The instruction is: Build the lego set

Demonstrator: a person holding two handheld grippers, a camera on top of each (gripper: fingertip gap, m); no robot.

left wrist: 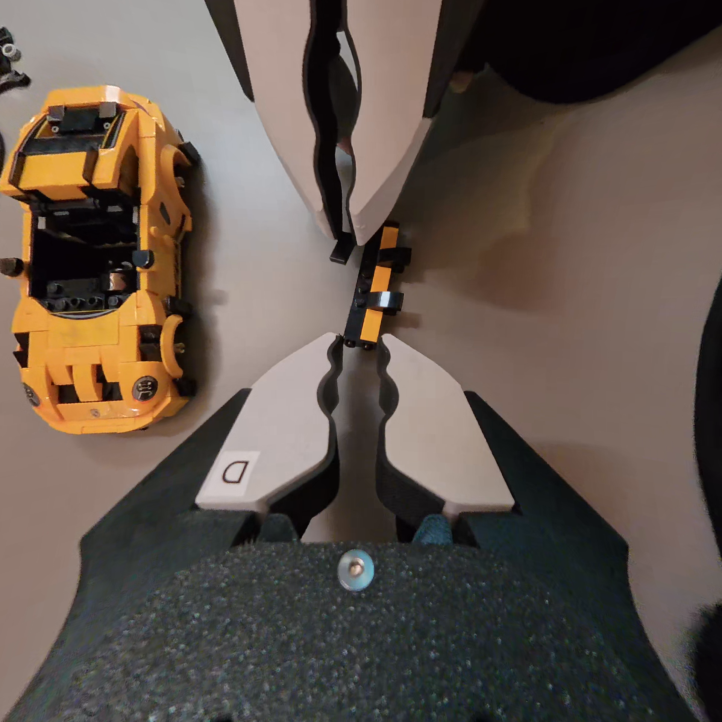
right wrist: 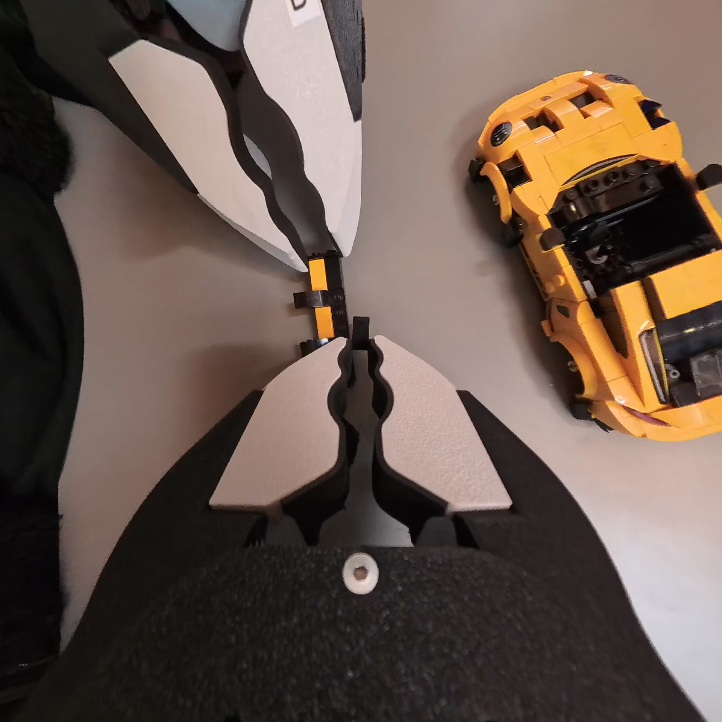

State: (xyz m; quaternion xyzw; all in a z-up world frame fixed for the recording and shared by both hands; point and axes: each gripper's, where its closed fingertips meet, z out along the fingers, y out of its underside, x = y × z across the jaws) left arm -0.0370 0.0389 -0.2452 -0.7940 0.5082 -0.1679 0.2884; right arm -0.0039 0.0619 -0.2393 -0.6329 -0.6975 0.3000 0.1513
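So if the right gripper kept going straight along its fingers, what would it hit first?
Probably the black-and-yellow strip, which the left gripper holds just beyond the small black piece in the right gripper; depth is unclear.

Grey tabletop (left wrist: 547,234), perhaps dark fabric (right wrist: 27,312) alongside

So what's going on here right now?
The left gripper is shut on one end of a black-and-orange strip, held above the table. The right gripper pinches a small black piece beside the strip's other end. The orange car, roof still open, sits untouched nearby.
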